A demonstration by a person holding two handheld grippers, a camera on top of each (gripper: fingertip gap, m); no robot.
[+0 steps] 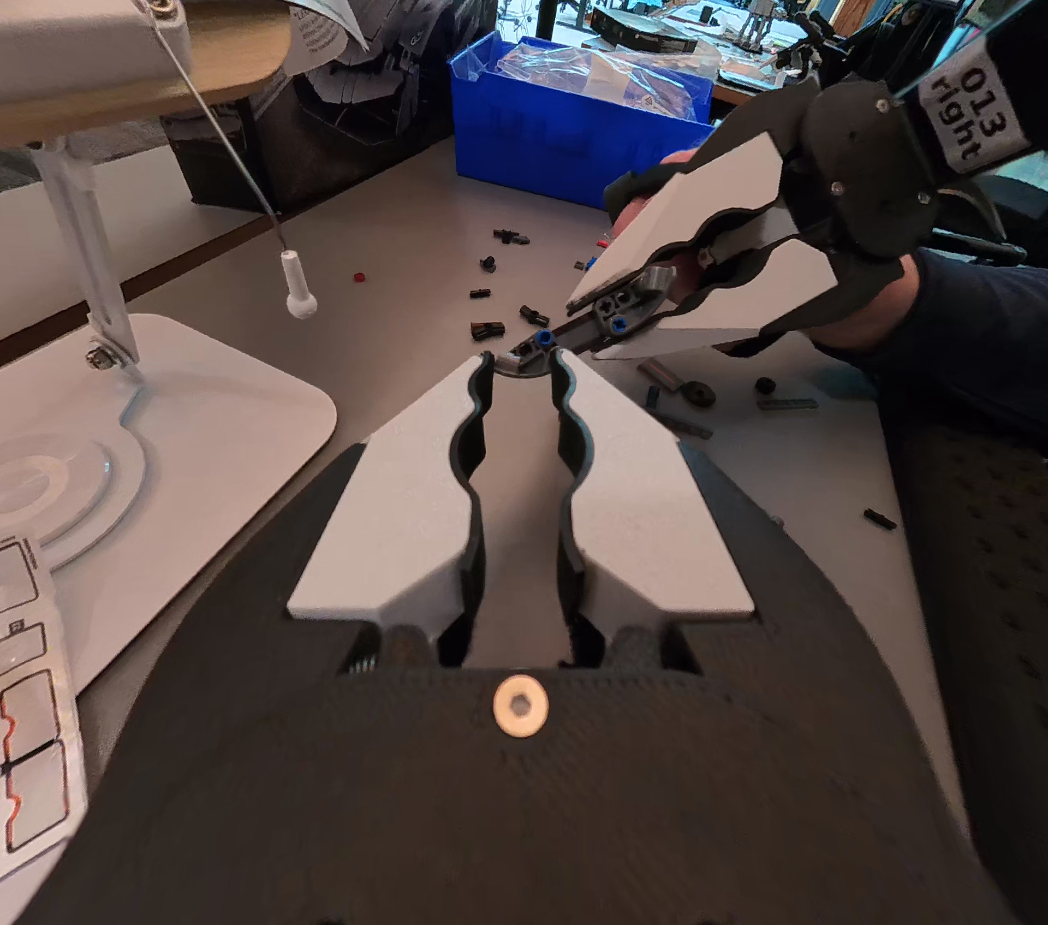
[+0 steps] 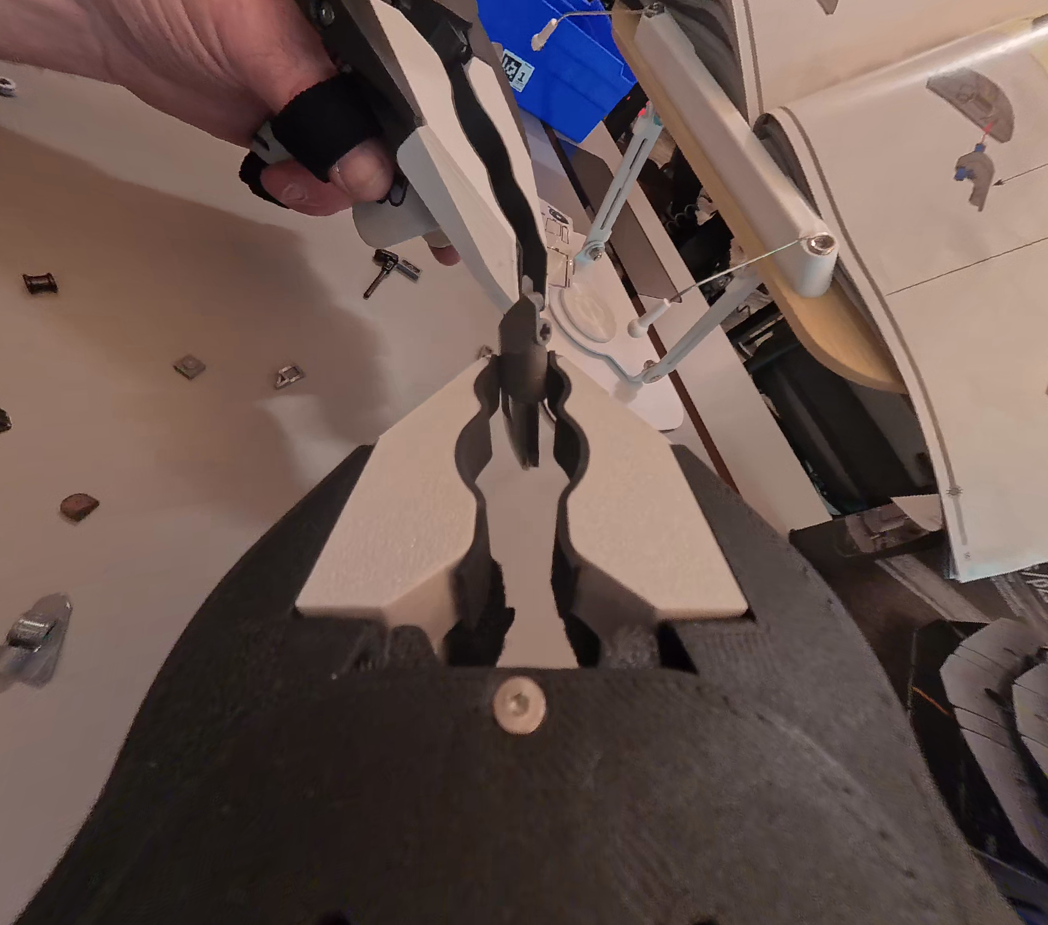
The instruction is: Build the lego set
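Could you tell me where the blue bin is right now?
In the left wrist view, the blue bin sits on the table's far side, behind the scattered pieces.

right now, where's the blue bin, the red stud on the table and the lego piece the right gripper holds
blue bin (image 1: 544,149): left wrist view, on its front wall.
red stud (image 1: 358,277): left wrist view, on its top.
lego piece (image 1: 615,310): left wrist view, on the grey holed beam between the right gripper's (image 1: 584,330) fingers.

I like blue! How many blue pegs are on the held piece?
2 pegs: one by the left gripper, one inside the right gripper. Others may be hidden.
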